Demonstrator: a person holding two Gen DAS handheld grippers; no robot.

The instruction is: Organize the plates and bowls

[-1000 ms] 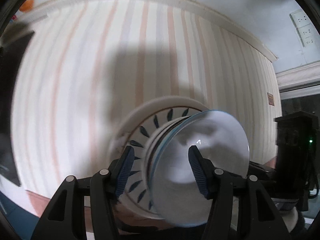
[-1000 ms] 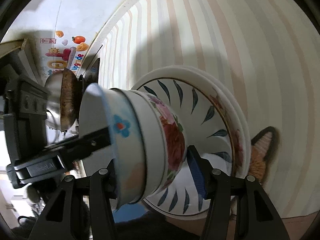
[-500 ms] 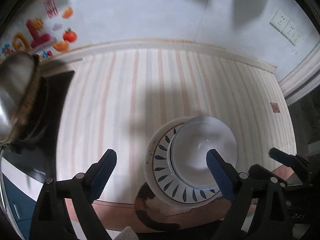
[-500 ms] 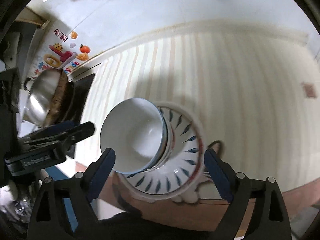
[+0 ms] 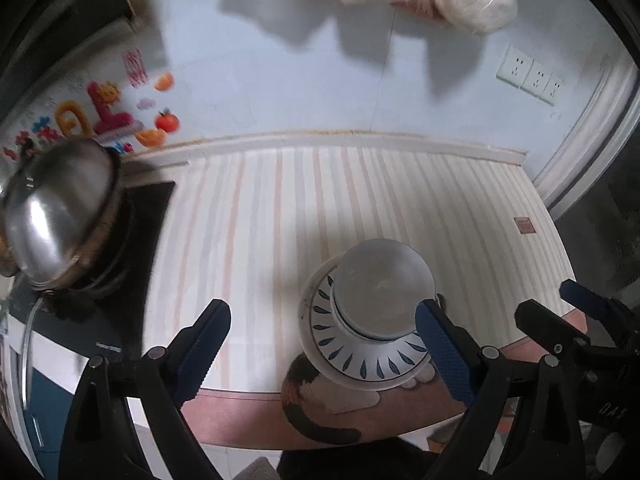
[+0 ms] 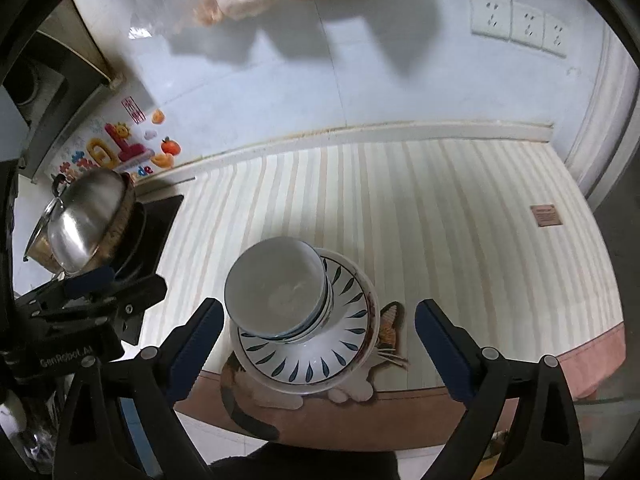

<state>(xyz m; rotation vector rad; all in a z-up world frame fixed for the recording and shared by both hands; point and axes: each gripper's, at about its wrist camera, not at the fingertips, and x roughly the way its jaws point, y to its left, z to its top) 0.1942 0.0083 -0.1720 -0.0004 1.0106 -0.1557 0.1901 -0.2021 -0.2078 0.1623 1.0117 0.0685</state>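
Left gripper (image 5: pixel 322 346) jaws spread wide, holding nothing; right gripper (image 6: pixel 318 346) same, wide apart, empty. Stack of white bowls (image 6: pixel 280 294) sits on white plate with blue leaf marks (image 6: pixel 320 364), on striped cream table mat (image 6: pixel 420 220) near its front edge, over a cat print (image 6: pixel 390 320). Steel pot lid (image 6: pixel 86 226) tilted on black stove at left. 3 wall sockets (image 6: pixel 520 24) behind. "GenRobot.AI" readable on the left gripper body.
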